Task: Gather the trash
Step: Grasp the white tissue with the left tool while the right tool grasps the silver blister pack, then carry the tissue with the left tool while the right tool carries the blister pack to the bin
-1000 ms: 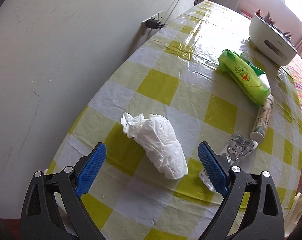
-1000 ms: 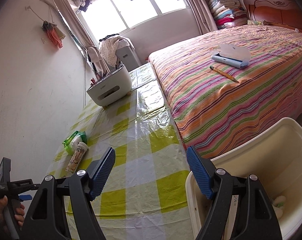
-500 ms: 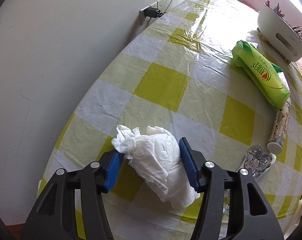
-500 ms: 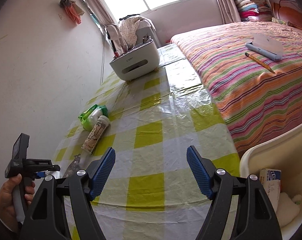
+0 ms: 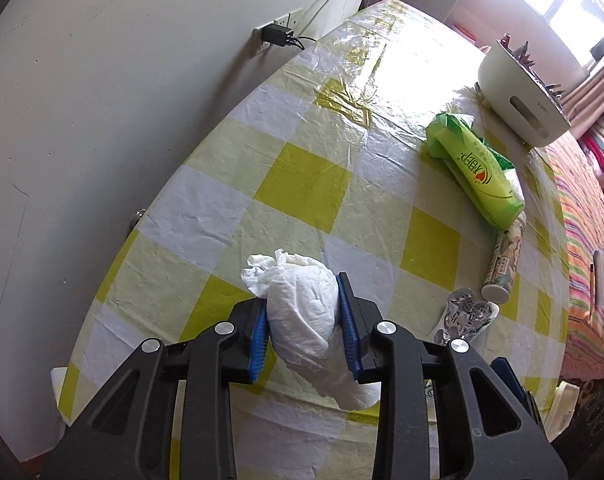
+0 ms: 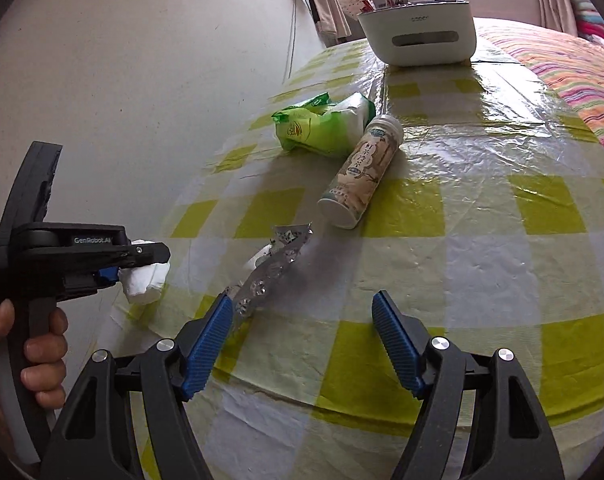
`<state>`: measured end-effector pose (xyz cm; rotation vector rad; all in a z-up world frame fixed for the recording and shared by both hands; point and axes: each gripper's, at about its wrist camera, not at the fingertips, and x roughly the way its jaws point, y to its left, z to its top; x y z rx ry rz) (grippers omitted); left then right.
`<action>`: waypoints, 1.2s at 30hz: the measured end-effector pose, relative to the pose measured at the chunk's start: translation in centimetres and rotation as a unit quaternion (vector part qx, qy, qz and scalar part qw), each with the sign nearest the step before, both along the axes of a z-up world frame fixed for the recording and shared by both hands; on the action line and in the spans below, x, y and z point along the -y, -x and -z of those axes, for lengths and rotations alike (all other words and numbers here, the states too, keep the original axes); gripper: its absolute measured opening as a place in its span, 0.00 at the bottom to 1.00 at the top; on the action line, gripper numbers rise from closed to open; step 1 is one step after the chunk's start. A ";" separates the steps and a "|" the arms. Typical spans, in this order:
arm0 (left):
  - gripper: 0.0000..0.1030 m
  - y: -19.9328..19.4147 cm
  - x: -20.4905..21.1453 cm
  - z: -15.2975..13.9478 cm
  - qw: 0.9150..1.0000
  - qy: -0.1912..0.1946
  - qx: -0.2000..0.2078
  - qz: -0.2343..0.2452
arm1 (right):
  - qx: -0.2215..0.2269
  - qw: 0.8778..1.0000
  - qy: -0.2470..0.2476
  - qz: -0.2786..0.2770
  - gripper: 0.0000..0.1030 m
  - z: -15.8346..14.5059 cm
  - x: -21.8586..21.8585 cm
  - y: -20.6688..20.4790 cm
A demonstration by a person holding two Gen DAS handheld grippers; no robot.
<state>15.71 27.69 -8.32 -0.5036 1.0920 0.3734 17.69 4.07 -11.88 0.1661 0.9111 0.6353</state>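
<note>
My left gripper is shut on a crumpled white tissue and holds it above the checked table; it also shows in the right wrist view, held by the left gripper. My right gripper is open and empty over the table's near edge. A silver blister pack lies just beyond its left finger; it also shows in the left wrist view. A printed paper tube lies on its side behind it, next to a green wipes pack.
A white caddy with utensils stands at the table's far end. A grey wall with a plugged socket runs along the table's left side. A striped bed borders the right side.
My left gripper closed on the tissue and lifted it off the table. My right gripper swung left, away from the white bin and bed, toward the blister pack and tube.
</note>
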 end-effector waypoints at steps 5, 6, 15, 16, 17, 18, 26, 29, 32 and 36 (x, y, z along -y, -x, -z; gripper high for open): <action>0.29 0.6 0.3 -1.3 1.000 0.003 0.023 0.008 | -0.003 0.999 0.042 0.028 0.70 -0.3 -3.5 -0.8; 0.30 0.6 0.3 -1.5 1.000 0.004 0.027 0.009 | 0.002 0.998 0.057 0.032 0.71 -0.3 -4.2 -1.0; 0.32 1.2 0.1 -2.3 0.999 0.018 0.043 0.006 | 0.075 0.980 0.180 -0.047 0.45 0.1 -9.7 -0.2; 0.32 1.1 0.1 -2.2 0.999 0.022 0.042 0.008 | 0.082 0.978 0.185 -0.057 0.39 0.0 -9.7 0.0; 0.32 1.1 0.2 -2.1 0.999 0.026 0.041 0.011 | 0.093 0.975 0.191 -0.065 0.36 0.0 -9.5 0.3; 0.32 1.1 0.3 -2.0 0.999 0.029 0.039 0.013 | 0.100 0.973 0.195 -0.072 0.35 0.0 -9.3 0.4; 0.32 1.1 3.3 -2.4 0.997 0.011 0.049 0.053 | 0.100 0.979 0.157 -0.080 0.33 -0.6 -2.7 1.6; 0.31 1.2 5.3 -2.7 0.995 0.000 0.058 0.076 | 0.082 0.988 0.113 -0.063 0.33 -0.9 1.0 1.7; 0.30 0.9 7.2 -2.9 0.993 -0.007 0.066 0.098 | 0.057 0.997 0.036 -0.037 0.33 -1.1 4.8 1.2; 0.30 0.5 9.3 -3.1 0.990 -0.004 0.082 0.113 | 0.033 0.998 -0.057 0.017 0.33 -1.0 9.2 0.6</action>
